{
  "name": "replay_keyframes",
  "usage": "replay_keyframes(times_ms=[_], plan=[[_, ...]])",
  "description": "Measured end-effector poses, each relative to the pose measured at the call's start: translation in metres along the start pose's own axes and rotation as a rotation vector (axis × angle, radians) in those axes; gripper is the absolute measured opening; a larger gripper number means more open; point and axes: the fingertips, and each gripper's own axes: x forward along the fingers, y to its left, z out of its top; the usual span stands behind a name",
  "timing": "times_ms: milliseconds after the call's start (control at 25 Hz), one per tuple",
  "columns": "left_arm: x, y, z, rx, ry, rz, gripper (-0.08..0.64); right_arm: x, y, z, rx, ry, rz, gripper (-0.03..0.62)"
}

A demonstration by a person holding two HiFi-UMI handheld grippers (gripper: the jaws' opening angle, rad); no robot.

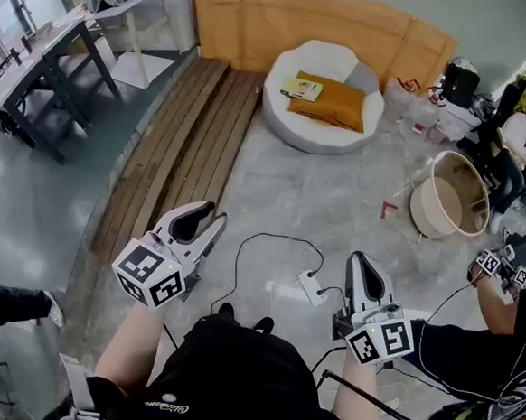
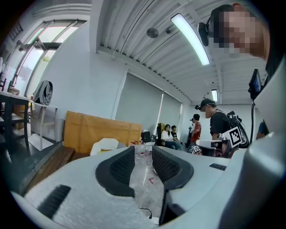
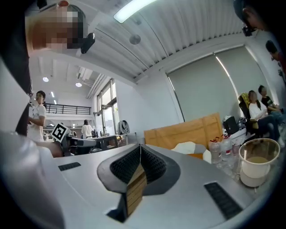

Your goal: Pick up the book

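Note:
The book (image 1: 302,88) is small with a yellowish cover. It lies on an orange cushion (image 1: 330,103) in a white round floor seat (image 1: 322,96) far ahead across the floor. My left gripper (image 1: 215,219) is held low at the left and aims toward the seat. Its jaws (image 2: 144,150) are drawn in to a narrow slit with nothing between them. To the right, my right gripper (image 1: 359,256) is held level, with its pads (image 3: 140,146) pressed together and empty. Both grippers are well short of the book.
Long wooden planks (image 1: 182,144) lie on the floor at the left. A white power strip (image 1: 312,287) with a black cable sits just ahead. A round tub (image 1: 450,194), bottles and seated people are at the right, and a cardboard panel (image 1: 305,22) stands behind the seat.

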Motion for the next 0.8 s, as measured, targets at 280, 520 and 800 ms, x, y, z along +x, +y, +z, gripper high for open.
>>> replay_keyframes(times_ms=[280,520,800], plan=[[0.014,-0.024,-0.001,0.008,0.0,0.0,0.129,-0.016,-0.025,0.001,0.009,-0.011,-0.011,0.011],[0.036,-0.017,0.003,0.02,-0.006,-0.009,0.129,-0.006,-0.042,0.005,0.007,-0.021,-0.03,0.011],[0.095,0.02,0.017,-0.002,-0.01,-0.025,0.129,0.05,-0.078,0.02,-0.004,0.003,-0.054,0.011]])
